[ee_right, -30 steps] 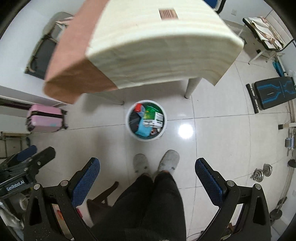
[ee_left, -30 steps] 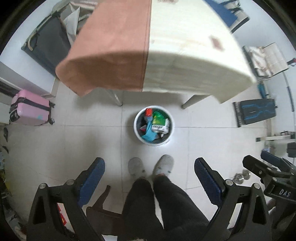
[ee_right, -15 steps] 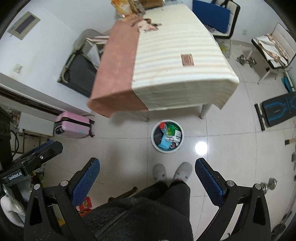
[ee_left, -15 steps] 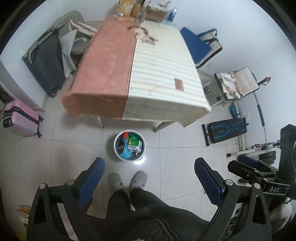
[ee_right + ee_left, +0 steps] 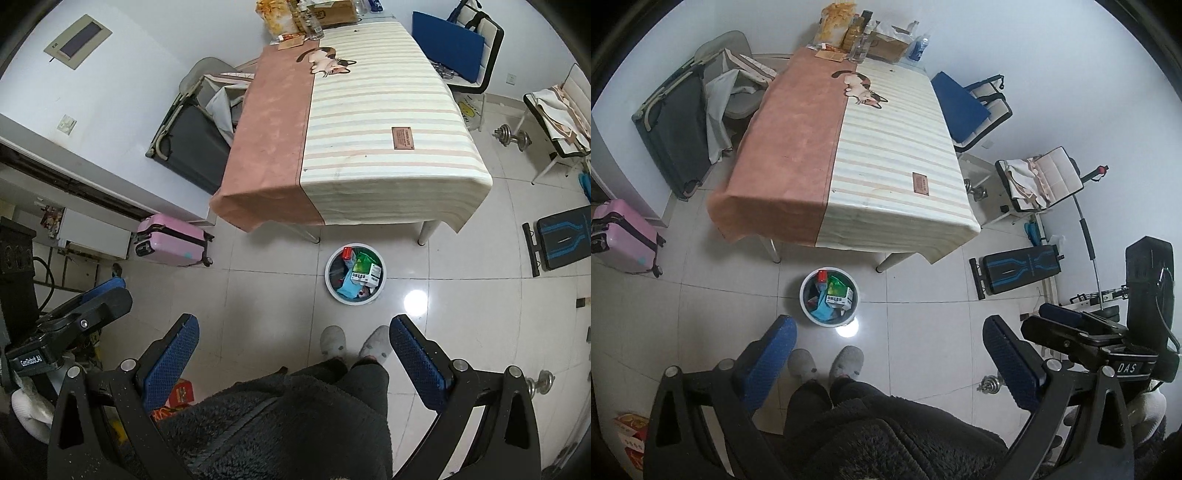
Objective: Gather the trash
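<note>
A round white trash bin (image 5: 805, 295) stands on the tiled floor in front of the table, filled with coloured wrappers and small boxes (image 5: 831, 295); it also shows in the right wrist view (image 5: 330, 273). My left gripper (image 5: 888, 328) is open and empty, held high above the floor, well back from the bin. My right gripper (image 5: 293, 326) is open and empty too, equally high. The right gripper (image 5: 1082, 332) shows at the right of the left wrist view, and the left gripper (image 5: 74, 314) at the left of the right wrist view.
A table with a pink and striped cloth (image 5: 849, 155) stands behind the bin, with bottles and boxes at its far end (image 5: 864, 40). A pink suitcase (image 5: 620, 236), chairs (image 5: 975, 110), a workout bench (image 5: 1019, 269) and dumbbells (image 5: 513, 138) surround it. The person's slippered feet (image 5: 827, 363) stand near the bin.
Both grippers have risen well away from the bin and the floor; the whole tabletop has come into view. Both stay open and empty.
</note>
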`<act>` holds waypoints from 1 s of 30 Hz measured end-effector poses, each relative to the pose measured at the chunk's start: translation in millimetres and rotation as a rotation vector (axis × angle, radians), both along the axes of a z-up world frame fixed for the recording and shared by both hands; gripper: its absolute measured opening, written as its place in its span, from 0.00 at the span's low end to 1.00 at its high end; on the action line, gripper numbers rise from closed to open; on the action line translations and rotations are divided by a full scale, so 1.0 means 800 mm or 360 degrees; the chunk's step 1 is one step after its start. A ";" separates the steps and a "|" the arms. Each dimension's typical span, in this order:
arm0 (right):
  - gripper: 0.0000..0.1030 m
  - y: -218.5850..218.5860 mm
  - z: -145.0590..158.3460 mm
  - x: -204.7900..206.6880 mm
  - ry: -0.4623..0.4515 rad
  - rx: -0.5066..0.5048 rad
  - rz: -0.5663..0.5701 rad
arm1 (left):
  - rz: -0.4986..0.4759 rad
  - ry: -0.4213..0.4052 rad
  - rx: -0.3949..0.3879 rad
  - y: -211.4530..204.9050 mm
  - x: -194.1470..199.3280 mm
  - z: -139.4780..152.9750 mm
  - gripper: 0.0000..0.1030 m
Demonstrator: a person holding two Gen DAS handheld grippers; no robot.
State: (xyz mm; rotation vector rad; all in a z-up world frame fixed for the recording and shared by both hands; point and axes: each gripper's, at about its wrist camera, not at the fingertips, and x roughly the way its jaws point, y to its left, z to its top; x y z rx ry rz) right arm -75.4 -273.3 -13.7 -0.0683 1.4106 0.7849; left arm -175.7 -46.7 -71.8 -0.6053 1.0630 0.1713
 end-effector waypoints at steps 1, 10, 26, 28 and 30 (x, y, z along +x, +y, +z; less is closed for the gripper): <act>1.00 0.000 0.002 -0.001 0.0001 -0.0003 0.0002 | 0.0001 0.0000 0.0001 0.000 -0.001 0.000 1.00; 1.00 0.004 0.003 -0.005 0.0002 0.0009 0.0002 | 0.0012 -0.0017 0.0007 -0.001 -0.008 0.006 1.00; 1.00 0.009 0.001 -0.010 0.0035 0.0003 0.0007 | 0.0024 0.0007 -0.0035 -0.007 -0.011 0.002 1.00; 1.00 0.010 0.000 -0.012 0.0042 -0.0002 0.0011 | 0.0025 0.0017 -0.0046 -0.007 -0.011 0.000 1.00; 1.00 0.012 -0.001 -0.012 0.0048 -0.0008 0.0013 | 0.0027 0.0023 -0.0052 -0.008 -0.011 -0.002 1.00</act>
